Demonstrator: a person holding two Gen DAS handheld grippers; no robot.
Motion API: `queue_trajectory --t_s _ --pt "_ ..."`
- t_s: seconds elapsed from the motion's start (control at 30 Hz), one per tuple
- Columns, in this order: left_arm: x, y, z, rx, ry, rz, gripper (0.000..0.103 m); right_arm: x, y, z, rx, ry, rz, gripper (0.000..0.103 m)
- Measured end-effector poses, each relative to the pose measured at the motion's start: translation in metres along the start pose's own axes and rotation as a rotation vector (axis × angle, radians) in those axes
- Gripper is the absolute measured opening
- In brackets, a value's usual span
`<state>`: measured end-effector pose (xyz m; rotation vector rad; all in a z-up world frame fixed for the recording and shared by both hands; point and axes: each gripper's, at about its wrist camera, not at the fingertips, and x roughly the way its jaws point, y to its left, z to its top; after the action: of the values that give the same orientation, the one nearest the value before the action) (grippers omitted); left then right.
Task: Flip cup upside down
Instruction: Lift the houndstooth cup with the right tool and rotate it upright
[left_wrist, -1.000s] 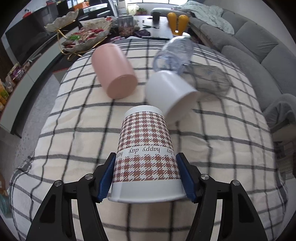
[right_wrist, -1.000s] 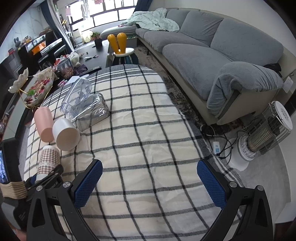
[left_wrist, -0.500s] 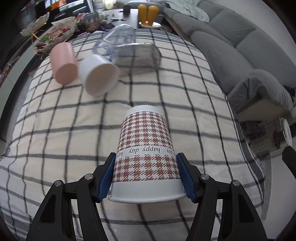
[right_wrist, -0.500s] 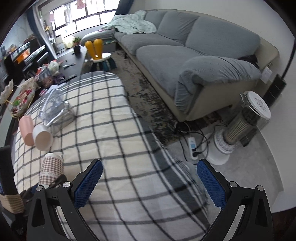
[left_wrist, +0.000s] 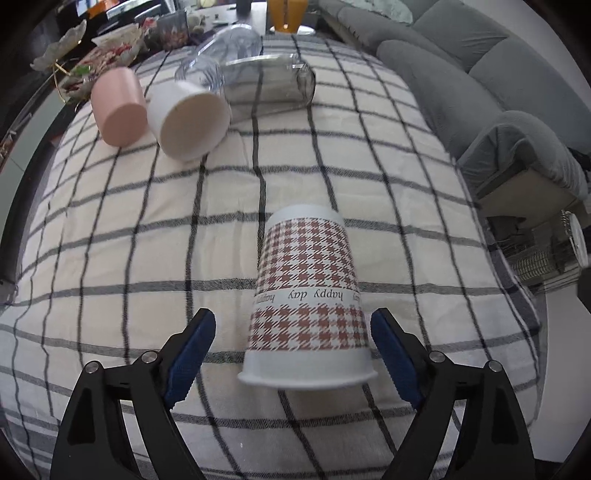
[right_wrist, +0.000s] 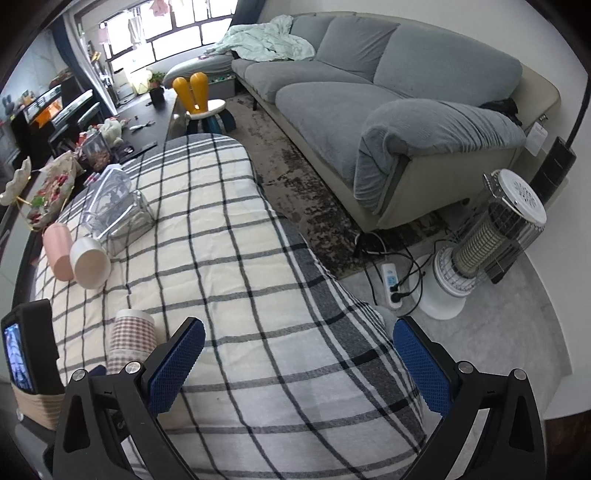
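Note:
A white paper cup (left_wrist: 308, 299) with a brown houndstooth print stands upside down, rim on the checked tablecloth (left_wrist: 110, 229), between my left gripper's fingers. My left gripper (left_wrist: 291, 332) is open; its blue pads stand clear of the cup on both sides. The cup also shows at the lower left in the right wrist view (right_wrist: 131, 339). My right gripper (right_wrist: 299, 354) is open and empty above the table's right edge.
A pink cup (left_wrist: 116, 107), a white cup (left_wrist: 188, 122) and a clear container (left_wrist: 258, 79) lie on their sides at the far end of the table. A grey sofa (right_wrist: 388, 107) and a heater (right_wrist: 491, 240) stand to the right on the floor.
My left gripper has opened and let go of the houndstooth cup, which now stands upside down on the cloth. The right gripper's view has shifted a little.

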<state>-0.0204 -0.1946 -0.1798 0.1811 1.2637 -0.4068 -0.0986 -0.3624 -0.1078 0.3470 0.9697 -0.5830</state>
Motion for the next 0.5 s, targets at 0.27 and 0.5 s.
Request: queue_trajectory --t_s 0.27,0.5 --pt "-0.055 0.029 0.003 -0.006 -0.124 0.013 0.088 -0.022 0.033 0.009 -0.058 -0.042 0.048 0.102" --pt "-0.097 0.075 0.015 -0.081 -0.283 0.071 0.091 -0.029 0.081 0.023 -0.124 -0.032 0.131 0.102"
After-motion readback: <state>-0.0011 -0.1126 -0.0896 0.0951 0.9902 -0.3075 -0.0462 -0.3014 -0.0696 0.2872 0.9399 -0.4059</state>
